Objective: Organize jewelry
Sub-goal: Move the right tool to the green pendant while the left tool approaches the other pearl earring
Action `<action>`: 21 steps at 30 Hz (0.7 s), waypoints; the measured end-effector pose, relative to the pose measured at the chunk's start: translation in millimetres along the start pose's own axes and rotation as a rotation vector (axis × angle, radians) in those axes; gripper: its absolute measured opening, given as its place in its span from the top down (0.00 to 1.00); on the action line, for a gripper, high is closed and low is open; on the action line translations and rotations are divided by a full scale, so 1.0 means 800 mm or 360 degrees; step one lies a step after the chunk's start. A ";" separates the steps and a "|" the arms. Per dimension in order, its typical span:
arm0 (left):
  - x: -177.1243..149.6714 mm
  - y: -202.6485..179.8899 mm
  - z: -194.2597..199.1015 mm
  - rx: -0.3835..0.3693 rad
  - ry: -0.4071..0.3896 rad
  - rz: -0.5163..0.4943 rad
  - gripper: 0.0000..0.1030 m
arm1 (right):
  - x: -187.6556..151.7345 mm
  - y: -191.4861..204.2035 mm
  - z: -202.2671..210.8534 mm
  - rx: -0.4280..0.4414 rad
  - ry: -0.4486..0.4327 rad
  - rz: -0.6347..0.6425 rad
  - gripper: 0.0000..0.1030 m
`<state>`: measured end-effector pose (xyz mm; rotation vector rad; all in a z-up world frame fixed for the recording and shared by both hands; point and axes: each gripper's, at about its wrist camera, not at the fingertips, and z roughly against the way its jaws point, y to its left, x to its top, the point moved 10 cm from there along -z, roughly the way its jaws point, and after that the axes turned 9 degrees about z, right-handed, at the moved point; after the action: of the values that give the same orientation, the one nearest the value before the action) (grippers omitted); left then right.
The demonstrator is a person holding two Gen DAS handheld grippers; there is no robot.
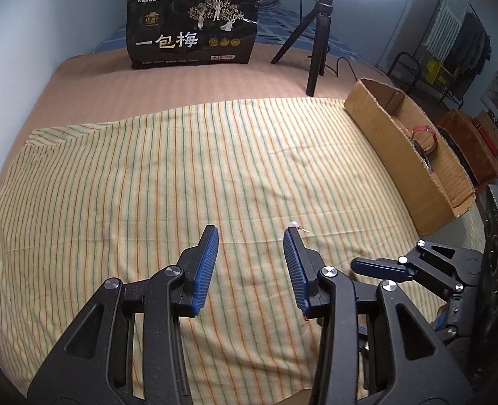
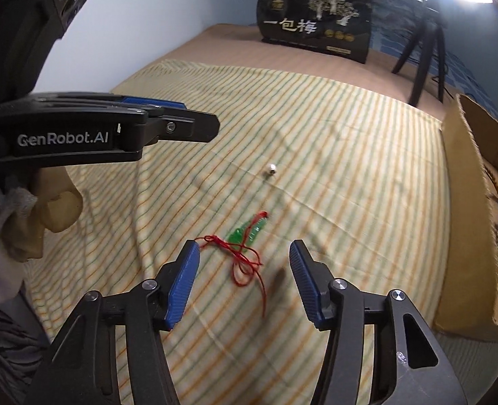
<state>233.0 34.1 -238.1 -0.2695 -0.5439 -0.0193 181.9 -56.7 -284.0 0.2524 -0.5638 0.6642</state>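
My left gripper (image 1: 251, 233) hangs part spread, nothing between the pads, over the striped cloth (image 1: 130, 175). Small pearl piece (image 1: 296, 225), maybe an earring, lies just past its right tip, well left of the cardboard box (image 1: 393, 145). My right gripper (image 2: 243, 248) is spread, empty, straddling the green pendant (image 2: 249, 231) on its red cord (image 2: 245, 263), also left of that box. Step: pickup approach. Next: lower, pinch the cord knot, carry rightward into the box.
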 end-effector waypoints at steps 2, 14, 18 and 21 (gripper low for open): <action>0.000 0.003 -0.003 -0.0002 0.0006 0.0006 0.61 | 0.001 0.003 -0.009 -0.0021 0.0011 0.0020 0.49; -0.001 -0.008 -0.019 -0.0031 0.0031 -0.0047 0.61 | 0.004 -0.018 -0.023 -0.0141 0.0012 0.0039 0.83; -0.009 -0.022 -0.029 -0.0039 0.0064 -0.0107 0.66 | 0.005 -0.023 -0.024 -0.0109 -0.0002 0.0011 0.85; -0.014 -0.033 -0.036 -0.0044 0.0084 -0.0158 0.68 | 0.004 -0.027 -0.023 -0.0145 0.0001 0.0015 0.85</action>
<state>235.4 1.0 -261.0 -0.2680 -0.5044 -0.1301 205.3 -64.5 -298.2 0.1645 -0.5934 0.6460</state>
